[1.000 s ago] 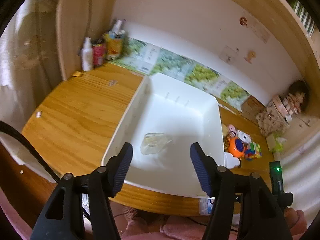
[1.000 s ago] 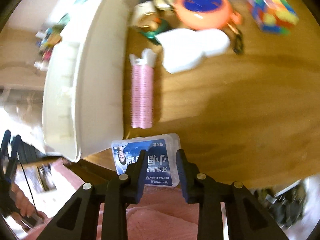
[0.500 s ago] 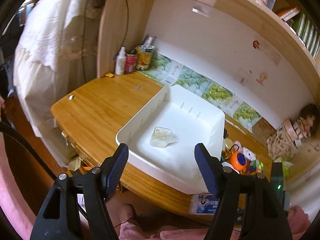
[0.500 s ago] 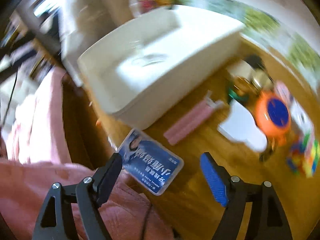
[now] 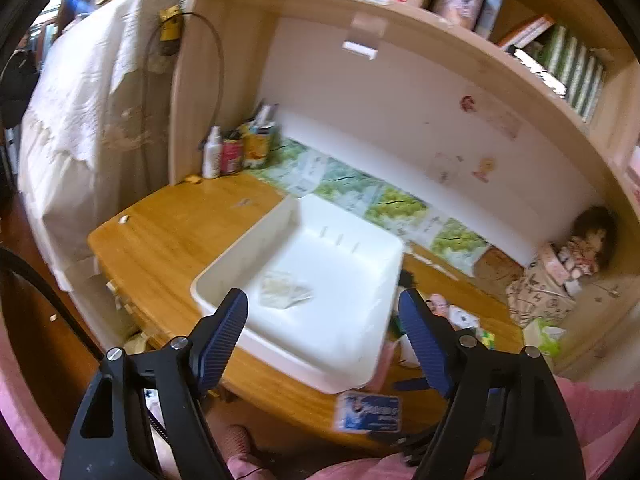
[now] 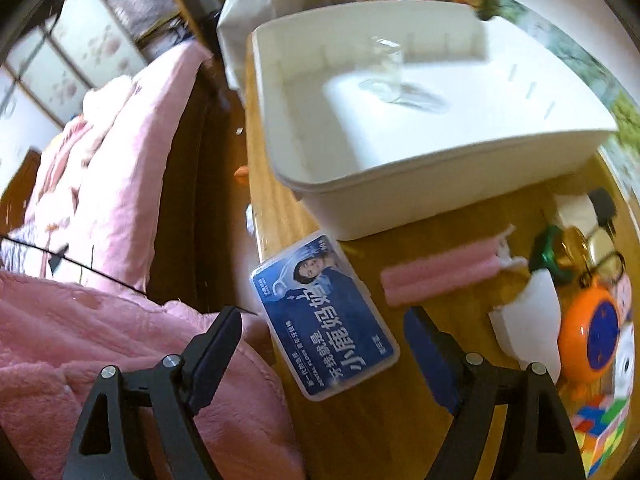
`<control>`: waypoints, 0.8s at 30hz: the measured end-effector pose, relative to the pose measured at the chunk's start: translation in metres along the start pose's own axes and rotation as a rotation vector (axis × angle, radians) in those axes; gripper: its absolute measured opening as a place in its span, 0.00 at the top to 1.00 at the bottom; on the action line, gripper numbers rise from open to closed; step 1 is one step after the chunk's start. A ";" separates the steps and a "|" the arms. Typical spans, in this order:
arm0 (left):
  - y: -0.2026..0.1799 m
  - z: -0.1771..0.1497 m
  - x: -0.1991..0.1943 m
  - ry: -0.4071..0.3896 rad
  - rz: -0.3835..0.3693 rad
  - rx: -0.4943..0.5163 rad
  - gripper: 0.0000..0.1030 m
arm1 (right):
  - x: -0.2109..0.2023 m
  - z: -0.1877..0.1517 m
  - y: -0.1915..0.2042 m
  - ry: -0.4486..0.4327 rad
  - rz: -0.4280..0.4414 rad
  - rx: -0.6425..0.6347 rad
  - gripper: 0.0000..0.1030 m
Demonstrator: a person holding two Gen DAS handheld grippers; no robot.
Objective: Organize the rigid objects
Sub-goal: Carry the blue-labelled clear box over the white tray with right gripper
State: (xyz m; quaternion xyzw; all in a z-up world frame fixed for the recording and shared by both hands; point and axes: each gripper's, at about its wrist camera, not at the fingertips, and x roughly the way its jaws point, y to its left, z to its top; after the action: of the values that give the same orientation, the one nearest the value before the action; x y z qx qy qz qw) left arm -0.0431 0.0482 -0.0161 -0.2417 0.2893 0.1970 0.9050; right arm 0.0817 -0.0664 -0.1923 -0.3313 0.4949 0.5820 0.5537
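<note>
A white bin (image 5: pixel 352 344) (image 6: pixel 460 168) stands on the wooden desk (image 5: pixel 176 236) with a small clear container (image 5: pixel 282 290) (image 6: pixel 386 74) inside. A blue dental floss box (image 6: pixel 324 316) (image 5: pixel 370 412) lies flat at the desk's front edge. My right gripper (image 6: pixel 324 340) is open, with the floss box lying between its fingers and below them. My left gripper (image 5: pixel 322 328) is open and empty, held high above the bin's near edge.
Right of the bin lie a pink roller (image 6: pixel 440 276), a white bottle (image 6: pixel 528 320), an orange toy clock (image 6: pixel 592 336), a colour cube (image 6: pixel 604 436) and keys. Bottles and cans (image 5: pixel 236 152) stand at the back left. A pink blanket (image 6: pixel 100 320) lies in front of the desk.
My right gripper opened and let go of the floss box, which now lies on the desk edge. My left gripper rose and pulled back from the bin.
</note>
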 end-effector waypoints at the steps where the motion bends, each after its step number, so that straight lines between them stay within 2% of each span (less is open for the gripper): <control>1: -0.004 0.002 0.001 -0.002 -0.016 0.007 0.21 | 0.003 -0.001 0.002 0.011 -0.005 -0.019 0.19; 4: -0.014 0.006 0.002 -0.005 -0.049 0.033 0.21 | 0.012 -0.001 0.009 0.042 -0.018 -0.063 0.19; 11: -0.034 0.009 0.000 -0.029 -0.101 0.076 0.21 | 0.026 0.001 0.008 0.084 -0.037 -0.055 0.19; 12: -0.035 0.010 0.000 -0.031 -0.105 0.079 0.21 | 0.028 0.001 0.008 0.084 -0.039 -0.052 0.20; 14: -0.038 0.010 0.001 -0.030 -0.106 0.080 0.21 | 0.028 -0.001 0.007 0.077 -0.050 -0.053 0.29; 24: -0.041 0.012 0.001 -0.031 -0.100 0.077 0.21 | 0.027 -0.006 0.010 0.076 -0.062 -0.085 0.37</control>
State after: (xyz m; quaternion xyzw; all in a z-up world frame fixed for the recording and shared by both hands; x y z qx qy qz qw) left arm -0.0172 0.0218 0.0050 -0.2179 0.2701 0.1441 0.9267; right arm 0.0662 -0.0628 -0.2174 -0.3915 0.4800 0.5720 0.5377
